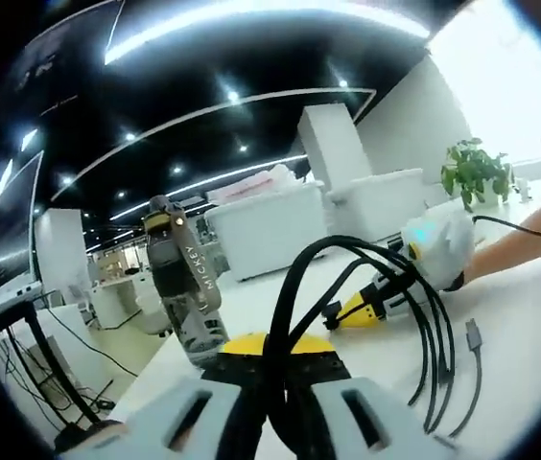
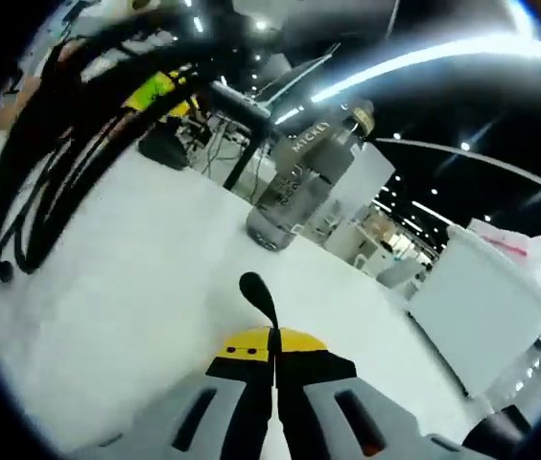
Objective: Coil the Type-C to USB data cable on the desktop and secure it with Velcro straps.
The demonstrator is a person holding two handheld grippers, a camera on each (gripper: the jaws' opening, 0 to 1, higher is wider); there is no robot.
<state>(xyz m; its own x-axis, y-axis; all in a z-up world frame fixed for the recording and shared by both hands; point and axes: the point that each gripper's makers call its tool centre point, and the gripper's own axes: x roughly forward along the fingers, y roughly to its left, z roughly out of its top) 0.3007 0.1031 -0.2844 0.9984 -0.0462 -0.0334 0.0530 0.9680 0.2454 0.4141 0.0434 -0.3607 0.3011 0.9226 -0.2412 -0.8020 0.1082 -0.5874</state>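
Observation:
The black data cable point(image 1: 414, 287) hangs in several loops over the white desktop point(image 1: 520, 326). My left gripper point(image 1: 275, 362) is shut on the gathered strands at the loops' near end. One grey plug point(image 1: 472, 333) dangles at the right. My right gripper point(image 2: 272, 356) is shut on a thin black strap point(image 2: 263, 305) whose rounded tip sticks up between the jaws. Its yellow nose point(image 1: 359, 309) also appears beside the loops in the left gripper view. The coil point(image 2: 69, 153) sweeps across the upper left of the right gripper view, held up by the left gripper point(image 2: 151, 91).
A grey bottle point(image 1: 186, 287) marked MICKEY stands on the desktop near the coil, also seen as the bottle point(image 2: 301, 177). A person's arm point(image 1: 529, 235) reaches in from the right. A potted plant point(image 1: 475, 171) and white sofas sit beyond the desk.

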